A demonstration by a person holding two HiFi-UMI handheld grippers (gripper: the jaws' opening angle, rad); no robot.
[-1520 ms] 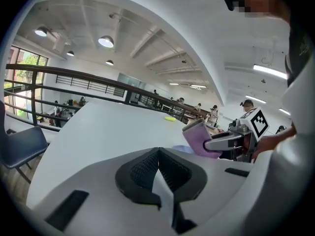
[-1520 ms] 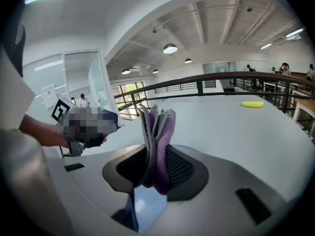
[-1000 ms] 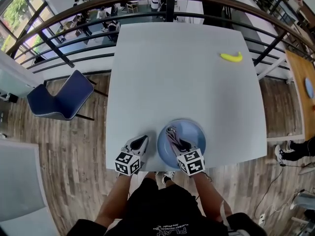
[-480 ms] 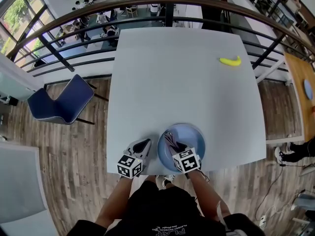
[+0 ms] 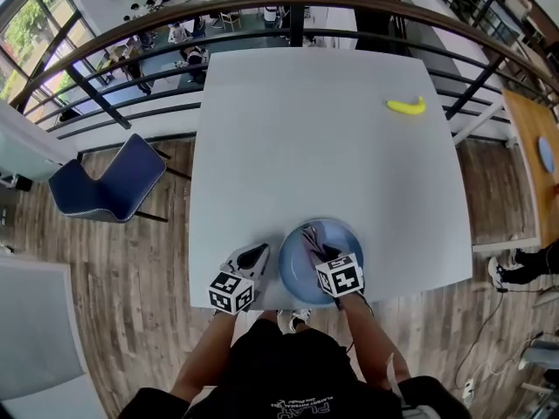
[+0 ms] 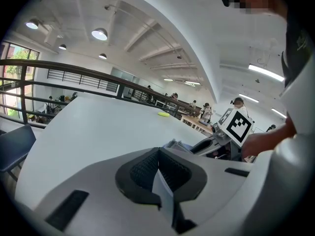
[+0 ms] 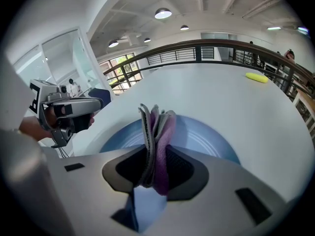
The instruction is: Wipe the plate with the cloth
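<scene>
plate (image 5: 295, 273) is a soft light blue, with faint paler rings showing in the right gripper view. cloth (image 7: 156, 127) looks striped along its folds, grey on one side and purple-pink on the other. left gripper (image 5: 256, 253) and right gripper (image 5: 311, 236) both have pale grey shells and black textured pads, plus black-on-white square markers (image 5: 231, 291). table (image 5: 323, 138) is a plain whitish grey. there's a bright yellow banana-ish thing (image 5: 407, 105) too. chair (image 5: 109, 180) is dark blue, floor (image 5: 131, 304) is brown-grey wood-grain planks, and railing (image 5: 218, 11) is brown on top with black bars.
</scene>
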